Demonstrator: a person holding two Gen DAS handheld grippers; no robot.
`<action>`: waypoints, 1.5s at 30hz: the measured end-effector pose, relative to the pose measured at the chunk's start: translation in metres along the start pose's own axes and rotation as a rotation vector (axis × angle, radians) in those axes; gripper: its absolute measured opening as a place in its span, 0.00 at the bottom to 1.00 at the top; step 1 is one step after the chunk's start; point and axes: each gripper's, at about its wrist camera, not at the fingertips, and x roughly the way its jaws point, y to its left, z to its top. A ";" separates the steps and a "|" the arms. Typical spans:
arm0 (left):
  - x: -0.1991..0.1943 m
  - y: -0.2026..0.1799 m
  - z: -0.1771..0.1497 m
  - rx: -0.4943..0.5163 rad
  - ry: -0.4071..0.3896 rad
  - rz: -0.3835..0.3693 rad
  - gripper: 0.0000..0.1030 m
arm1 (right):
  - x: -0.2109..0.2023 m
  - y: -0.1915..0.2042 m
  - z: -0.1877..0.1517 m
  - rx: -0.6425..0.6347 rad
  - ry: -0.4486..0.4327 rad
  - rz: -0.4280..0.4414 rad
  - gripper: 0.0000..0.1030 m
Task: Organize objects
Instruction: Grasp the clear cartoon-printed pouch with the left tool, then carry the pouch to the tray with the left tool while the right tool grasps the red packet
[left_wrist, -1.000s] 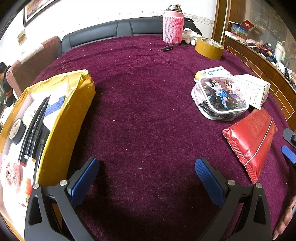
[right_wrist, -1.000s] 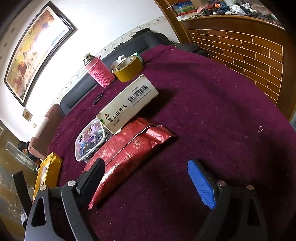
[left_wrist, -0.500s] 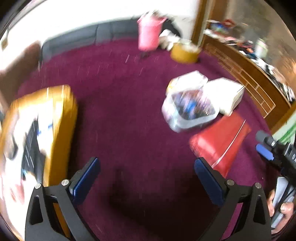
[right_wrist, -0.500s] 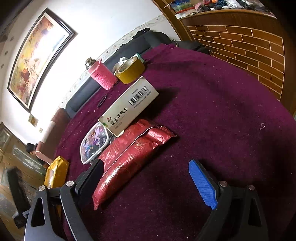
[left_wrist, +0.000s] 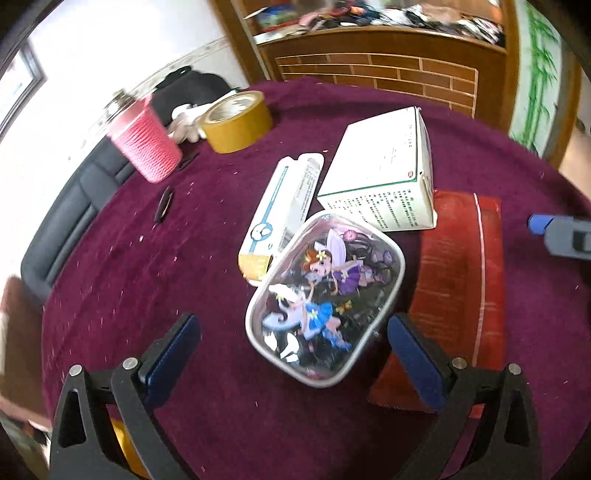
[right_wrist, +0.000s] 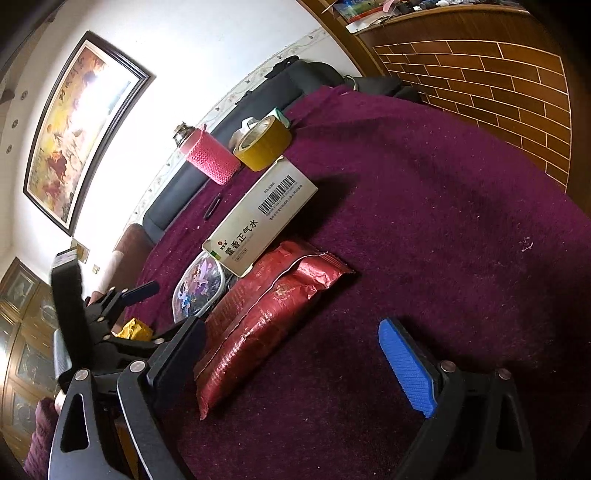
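A clear pouch with cartoon fairies (left_wrist: 325, 299) lies on the purple tablecloth, just ahead of my open, empty left gripper (left_wrist: 295, 354). It overlaps a slim white and yellow box (left_wrist: 280, 214) and touches a white medicine box (left_wrist: 384, 177). A red foil packet (left_wrist: 458, 288) lies to its right. In the right wrist view the red packet (right_wrist: 266, 325) lies by the left finger of my open, empty right gripper (right_wrist: 295, 365), with the medicine box (right_wrist: 258, 221) and pouch (right_wrist: 197, 288) behind it. The left gripper (right_wrist: 122, 310) shows there at the far left.
A pink knitted bottle (left_wrist: 144, 144), a yellow tape roll (left_wrist: 236, 122) and a small dark object (left_wrist: 164, 203) sit at the table's far side by a dark sofa (left_wrist: 70, 206). A brick-pattern wooden counter (right_wrist: 498, 85) borders the table. A yellow box corner (right_wrist: 136, 330) shows at left.
My left gripper has swung right and forward, from the open yellow box to the fairy pouch, which now sits just ahead of its fingers. The right gripper has barely moved.
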 end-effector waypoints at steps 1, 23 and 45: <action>0.003 0.001 0.002 0.004 0.001 -0.026 0.95 | 0.000 0.000 0.000 0.002 0.000 0.002 0.94; 0.008 0.001 0.013 -0.206 -0.025 -0.141 0.80 | 0.003 0.006 -0.003 -0.038 0.001 -0.020 0.98; -0.199 0.041 -0.190 -0.649 -0.299 -0.050 0.81 | 0.009 0.027 -0.007 -0.014 0.085 -0.122 0.99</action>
